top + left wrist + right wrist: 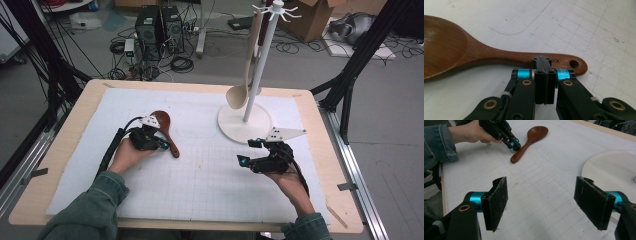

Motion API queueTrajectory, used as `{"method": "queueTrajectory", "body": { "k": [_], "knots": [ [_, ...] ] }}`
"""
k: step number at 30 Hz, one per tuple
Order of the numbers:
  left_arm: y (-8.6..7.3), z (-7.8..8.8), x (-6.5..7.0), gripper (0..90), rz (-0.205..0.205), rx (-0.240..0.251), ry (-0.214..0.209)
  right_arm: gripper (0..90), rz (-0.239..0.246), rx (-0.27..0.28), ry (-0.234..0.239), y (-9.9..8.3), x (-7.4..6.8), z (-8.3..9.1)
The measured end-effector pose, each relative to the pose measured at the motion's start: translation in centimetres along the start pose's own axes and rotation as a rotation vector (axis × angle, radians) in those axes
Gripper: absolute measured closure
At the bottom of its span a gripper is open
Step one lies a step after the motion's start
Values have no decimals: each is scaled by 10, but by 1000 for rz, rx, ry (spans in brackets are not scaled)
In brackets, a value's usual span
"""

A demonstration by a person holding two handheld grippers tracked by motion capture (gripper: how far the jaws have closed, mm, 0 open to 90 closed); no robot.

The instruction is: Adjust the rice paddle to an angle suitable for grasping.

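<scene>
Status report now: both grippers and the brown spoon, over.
Left hand-held gripper shut, tips at the brown spoon handle, spoon flat on mat. Right hand-held gripper open, holding nothing, near the stand base. Nothing in the way.

Lab: PC towers [159, 31], floor cables [181, 63], black rig frame [356, 60].

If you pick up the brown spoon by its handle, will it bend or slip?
The brown spoon looks like solid wood, so it probably stays stiff. Its surface shines a little, so the thin handle might slide between the pads. The wide bowl end looks heavier, so it may droop if the left gripper, shut beside the handle, grips near the hole.
</scene>
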State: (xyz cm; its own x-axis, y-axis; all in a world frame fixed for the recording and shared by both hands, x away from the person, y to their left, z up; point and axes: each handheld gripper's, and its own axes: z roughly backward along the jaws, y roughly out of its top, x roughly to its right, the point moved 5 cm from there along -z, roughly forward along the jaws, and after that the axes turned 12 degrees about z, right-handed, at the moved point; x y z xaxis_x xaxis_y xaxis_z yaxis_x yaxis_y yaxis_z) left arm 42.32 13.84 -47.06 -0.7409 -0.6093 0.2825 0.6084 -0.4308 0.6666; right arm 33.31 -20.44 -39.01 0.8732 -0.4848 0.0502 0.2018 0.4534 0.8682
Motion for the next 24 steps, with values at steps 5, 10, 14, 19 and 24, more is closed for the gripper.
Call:
{"method": "queueTrajectory", "body": {
  "k": [5, 10, 14, 19, 24],
  "knots": [
    [0, -3, 4, 896, -10, -12, -11, 263, -3, 3, -1, 0, 0, 1],
    [4, -1, 5, 896, -19, 1, -4, 263, -4, 3, 1, 0, 0, 1],
    [16, 2, 5, 896, -18, 28, 4, 263, -5, 0, 3, 0, 0, 1],
    [31, 7, -4, 896, -19, 53, 31, 264, -5, 0, 4, -1, 0, 1],
    [42, 11, -25, 896, 20, 71, 78, 264, -7, -3, 6, -2, 1, 3]
  ]
}}
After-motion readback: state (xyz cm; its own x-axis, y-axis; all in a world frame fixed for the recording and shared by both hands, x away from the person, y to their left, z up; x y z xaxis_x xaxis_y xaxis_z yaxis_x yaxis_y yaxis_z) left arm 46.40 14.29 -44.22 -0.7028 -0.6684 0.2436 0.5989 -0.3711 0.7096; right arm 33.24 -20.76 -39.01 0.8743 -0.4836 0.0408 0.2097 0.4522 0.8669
